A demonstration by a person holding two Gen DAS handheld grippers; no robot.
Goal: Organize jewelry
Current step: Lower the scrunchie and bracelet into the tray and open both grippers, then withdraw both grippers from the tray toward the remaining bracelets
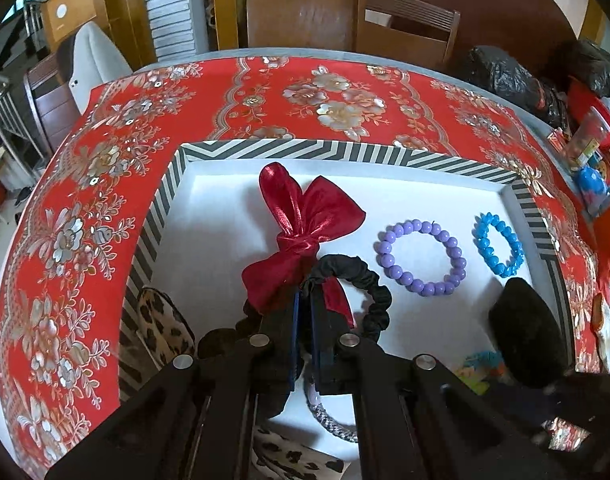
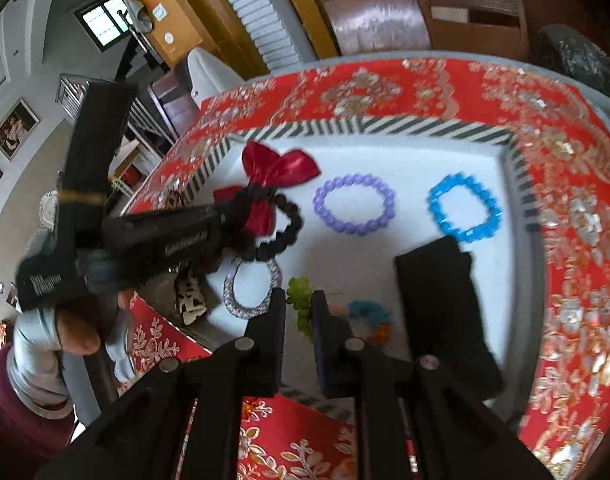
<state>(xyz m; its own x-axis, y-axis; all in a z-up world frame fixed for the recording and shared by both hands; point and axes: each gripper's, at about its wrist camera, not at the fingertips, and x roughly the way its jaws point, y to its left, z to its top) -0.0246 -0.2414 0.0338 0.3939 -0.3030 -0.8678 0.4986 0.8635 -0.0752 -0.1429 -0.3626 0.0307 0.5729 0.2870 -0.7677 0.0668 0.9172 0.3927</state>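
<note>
A white tray with a striped rim (image 1: 305,151) (image 2: 345,128) lies on the red floral tablecloth. My left gripper (image 1: 304,286) is shut on a black scrunchie with a red satin bow (image 1: 305,220), held low over the tray; it also shows in the right wrist view (image 2: 273,184). A purple bead bracelet (image 1: 421,258) (image 2: 355,210) and a blue bead bracelet (image 1: 499,244) (image 2: 465,210) lie in the tray. My right gripper (image 2: 299,300) is shut on a green bead piece (image 2: 301,304) over the tray's near side.
A silver braided ring (image 2: 251,292) (image 1: 333,420), a leopard-print hair piece (image 1: 165,328), a black oblong item (image 2: 445,304) (image 1: 523,328) and a multicoloured scrunchie (image 2: 365,316) also lie in the tray. Chairs stand behind the table. Black bags and clutter (image 1: 545,92) sit at far right.
</note>
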